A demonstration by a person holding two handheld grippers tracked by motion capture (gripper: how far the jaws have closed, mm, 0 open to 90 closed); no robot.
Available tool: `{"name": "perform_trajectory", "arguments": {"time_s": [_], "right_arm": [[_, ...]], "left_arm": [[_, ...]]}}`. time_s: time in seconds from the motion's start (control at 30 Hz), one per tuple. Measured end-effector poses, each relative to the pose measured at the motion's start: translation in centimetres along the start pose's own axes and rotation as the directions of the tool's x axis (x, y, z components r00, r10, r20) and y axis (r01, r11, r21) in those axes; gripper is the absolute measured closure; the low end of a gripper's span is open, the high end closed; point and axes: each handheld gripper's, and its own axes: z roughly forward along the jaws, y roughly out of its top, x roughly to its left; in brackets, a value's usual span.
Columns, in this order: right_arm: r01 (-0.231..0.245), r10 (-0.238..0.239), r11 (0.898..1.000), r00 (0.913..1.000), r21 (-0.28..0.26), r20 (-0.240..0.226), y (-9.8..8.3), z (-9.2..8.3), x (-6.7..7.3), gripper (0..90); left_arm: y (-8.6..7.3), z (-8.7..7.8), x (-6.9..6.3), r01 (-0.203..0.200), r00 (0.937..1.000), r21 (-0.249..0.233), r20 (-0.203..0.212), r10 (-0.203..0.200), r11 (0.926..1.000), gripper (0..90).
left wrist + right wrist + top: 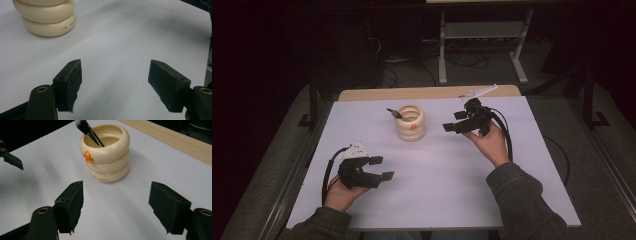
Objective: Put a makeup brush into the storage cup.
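Note:
A cream holder of three stacked rings (411, 123) (106, 152) (46, 17) stands on the white table top, an orange knob on its side. A brush (394, 113) (88, 131) leans inside it, bristles up. My right gripper (456, 121) (116, 202) hovers to the right of the holder with its jaws wide apart and nothing between them. My left gripper (381, 168) (115, 82) rests near the front left of the table, open and empty, and points toward the holder.
A wooden strip (427, 92) runs along the table's far edge, and a white stick-like item (479, 92) lies on it at the right. Beyond the table, a metal stand (482, 45) and cables lie on the dark floor.

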Motion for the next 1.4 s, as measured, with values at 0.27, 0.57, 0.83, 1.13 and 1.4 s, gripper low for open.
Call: {"name": "perform_trajectory", "arguments": {"time_s": [0.27,0.57,0.83,1.13,1.4], "right_arm": [[-0.002,0.002,1.0,1.0,-0.009,-0.003,-0.7,-0.6,0.1,25.6],[-0.013,0.013,1.0,0.9999,-0.014,-0.003,-1.9,-1.3,0.3,25.4],[-0.025,0.024,0.999,0.9997,-0.034,-0.008,-2.8,-1.9,0.4,25.0],[-0.013,0.013,0.999,0.9999,-0.036,0.002,-4.0,-2.4,0.9,25.0],[-0.027,0.027,0.999,0.9996,-0.028,-0.001,-5.8,-2.7,1.1,25.1]], "left_arm": [[0.0,-0.1,0.0,0.01,0.9999,-0.009,-0.008,-0.01,0.9999,26.5],[0.0,-0.2,0.2,0.007,0.9999,-0.009,-0.011,-0.007,0.9999,26.4],[0.2,-0.4,0.2,-0.009,0.9998,-0.01,-0.017,0.009,0.9999,26.2],[0.1,-1.1,0.2,-0.001,0.9993,-0.028,-0.036,0.0,0.9996,26.0],[0.1,-1.0,0.1,-0.015,0.9987,-0.03,-0.049,0.013,0.9994,25.0]]}}
